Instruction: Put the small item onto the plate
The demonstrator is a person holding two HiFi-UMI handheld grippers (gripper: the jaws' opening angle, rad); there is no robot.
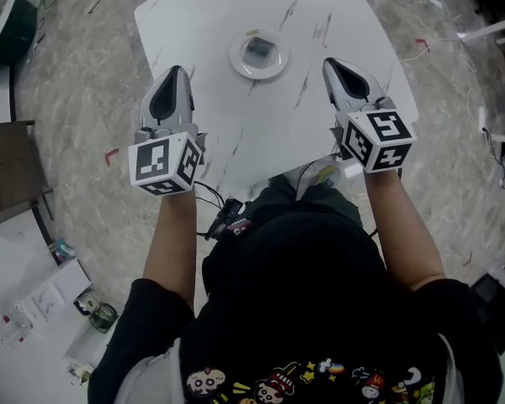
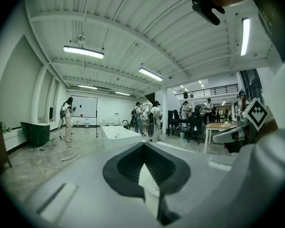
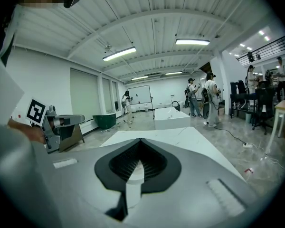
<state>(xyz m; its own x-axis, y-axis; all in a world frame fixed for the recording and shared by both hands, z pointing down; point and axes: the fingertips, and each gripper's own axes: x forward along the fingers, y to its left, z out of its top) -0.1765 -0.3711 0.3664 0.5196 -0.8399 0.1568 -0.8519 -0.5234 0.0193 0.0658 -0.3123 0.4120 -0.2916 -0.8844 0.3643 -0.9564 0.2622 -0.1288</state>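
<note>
As the person holds both arms out over the white marbled tabletop (image 1: 320, 23), the left tool (image 1: 175, 72) hangs at the left, jaws pressed together with nothing between them. Centre, ahead of both tools, the round white plate (image 1: 236, 60) carries the small item (image 1: 257, 50), dark and squarish, in its middle. On the right, the right tool (image 1: 335, 64) is likewise pressed together and empty, near the plate but apart from it.

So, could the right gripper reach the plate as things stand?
Probably yes: the right gripper hangs over the table's near right side, the plate lies ahead and to its left, and nothing stands between them. Its jaws are together and empty.
</note>
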